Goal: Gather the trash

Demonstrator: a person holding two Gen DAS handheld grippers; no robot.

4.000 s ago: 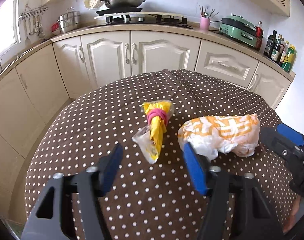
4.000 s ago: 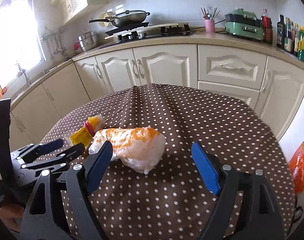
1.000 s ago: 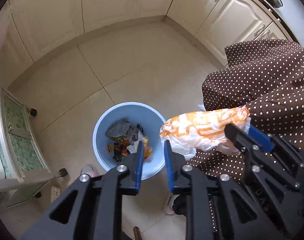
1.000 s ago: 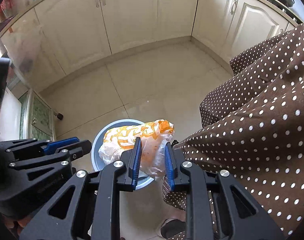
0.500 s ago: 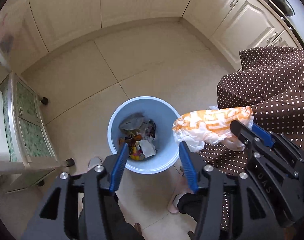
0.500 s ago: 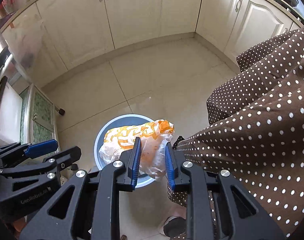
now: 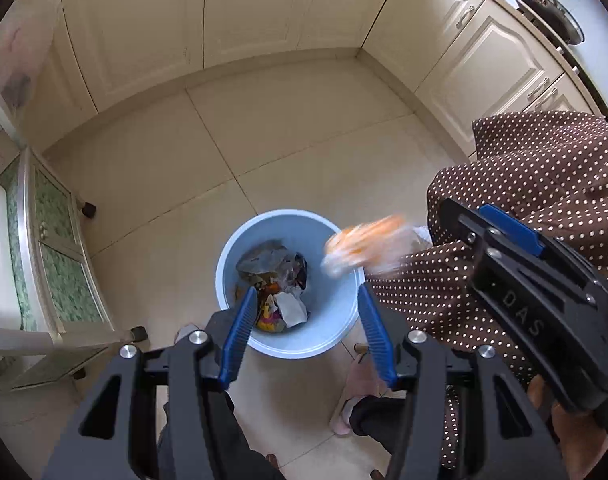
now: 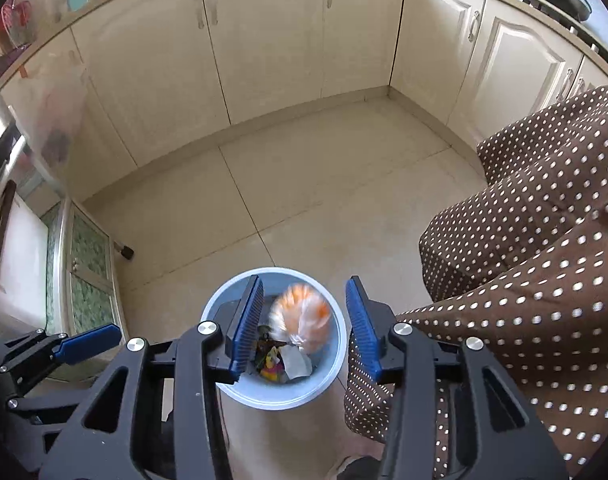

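Right wrist: one orange-white bag (image 8: 304, 316) above one bin (image 8: 336, 376).

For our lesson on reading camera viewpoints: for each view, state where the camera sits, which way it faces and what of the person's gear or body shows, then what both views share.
Left wrist: on the left gripper, facing down at the round light-blue plastic bin; the right gripper and dark sleeves show.
Right wrist: on the right gripper, facing down over the bin; the left gripper shows.
Shared: bin, blurred orange-and-white plastic bag, brown polka-dot tablecloth, cream cabinets.
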